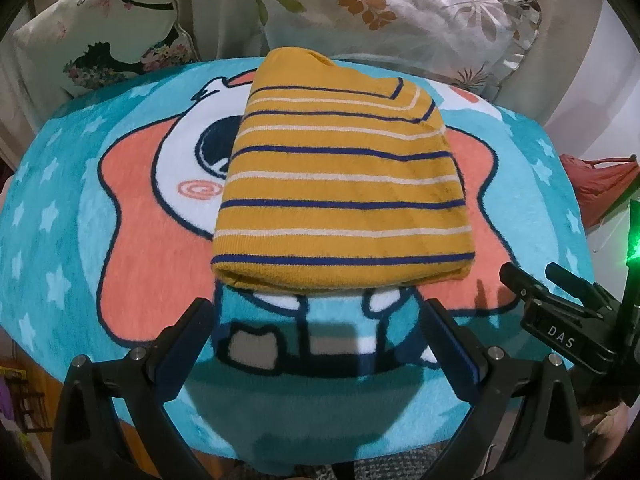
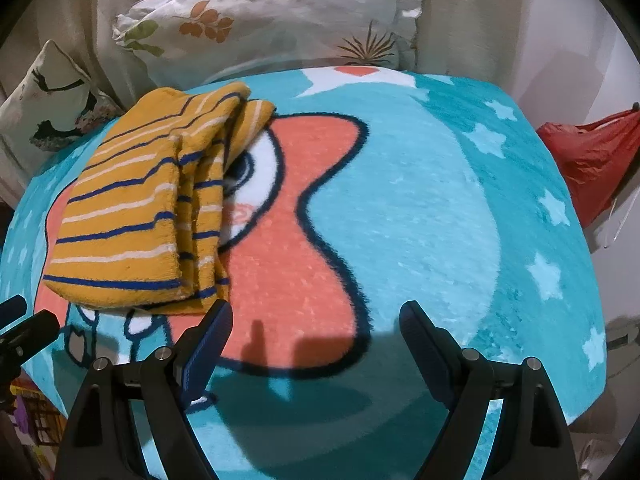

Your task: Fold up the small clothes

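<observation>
Two grippers, both mine, jaws spread wide and holding nothing: left gripper (image 1: 316, 318) nearest, just short of the near hem; right gripper (image 2: 316, 320) off to the right. One folded striped garment (image 1: 340, 184) on the blue blanket (image 1: 532, 184), long axis running near to far, dead ahead of my left. Pillows (image 1: 384, 12) beyond.

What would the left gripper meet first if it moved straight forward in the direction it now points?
Probably the near hem of the folded mustard-yellow knitted garment with blue and white stripes. The open left gripper points at it, with only a short stretch of the turquoise cartoon-print fleece blanket between. Height above the blanket is unclear.
</observation>
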A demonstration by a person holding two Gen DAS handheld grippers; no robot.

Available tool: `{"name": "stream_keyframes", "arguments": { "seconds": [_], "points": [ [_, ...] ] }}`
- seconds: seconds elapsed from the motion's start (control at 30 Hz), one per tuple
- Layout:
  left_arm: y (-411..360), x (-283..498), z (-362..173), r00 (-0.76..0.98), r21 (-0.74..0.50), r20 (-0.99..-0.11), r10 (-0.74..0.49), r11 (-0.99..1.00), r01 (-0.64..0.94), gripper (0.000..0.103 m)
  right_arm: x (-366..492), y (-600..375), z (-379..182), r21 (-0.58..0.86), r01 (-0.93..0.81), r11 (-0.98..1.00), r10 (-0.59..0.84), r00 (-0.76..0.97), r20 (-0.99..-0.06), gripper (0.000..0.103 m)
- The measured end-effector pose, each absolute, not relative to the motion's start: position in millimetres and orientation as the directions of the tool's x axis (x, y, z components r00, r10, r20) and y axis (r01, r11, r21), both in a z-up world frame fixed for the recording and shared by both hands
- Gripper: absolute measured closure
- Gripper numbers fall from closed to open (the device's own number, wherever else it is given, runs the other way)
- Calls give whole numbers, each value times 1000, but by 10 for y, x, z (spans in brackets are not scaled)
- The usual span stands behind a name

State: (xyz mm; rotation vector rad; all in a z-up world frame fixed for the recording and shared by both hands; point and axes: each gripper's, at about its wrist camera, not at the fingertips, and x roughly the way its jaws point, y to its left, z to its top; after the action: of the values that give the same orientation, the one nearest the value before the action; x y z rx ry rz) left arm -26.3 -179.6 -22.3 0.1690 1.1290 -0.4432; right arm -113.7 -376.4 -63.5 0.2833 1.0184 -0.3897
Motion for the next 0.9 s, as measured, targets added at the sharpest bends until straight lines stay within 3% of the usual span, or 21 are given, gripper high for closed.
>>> {"name": "stream_keyframes", "arguments": {
  "seconds": [0.9],
  "points": [
    [-2042,-237,-307,328,-101,-909,-256,901,422,1,-1168,-3930,-642,56,443,895,-181,474,-862,14]
  ]
}}
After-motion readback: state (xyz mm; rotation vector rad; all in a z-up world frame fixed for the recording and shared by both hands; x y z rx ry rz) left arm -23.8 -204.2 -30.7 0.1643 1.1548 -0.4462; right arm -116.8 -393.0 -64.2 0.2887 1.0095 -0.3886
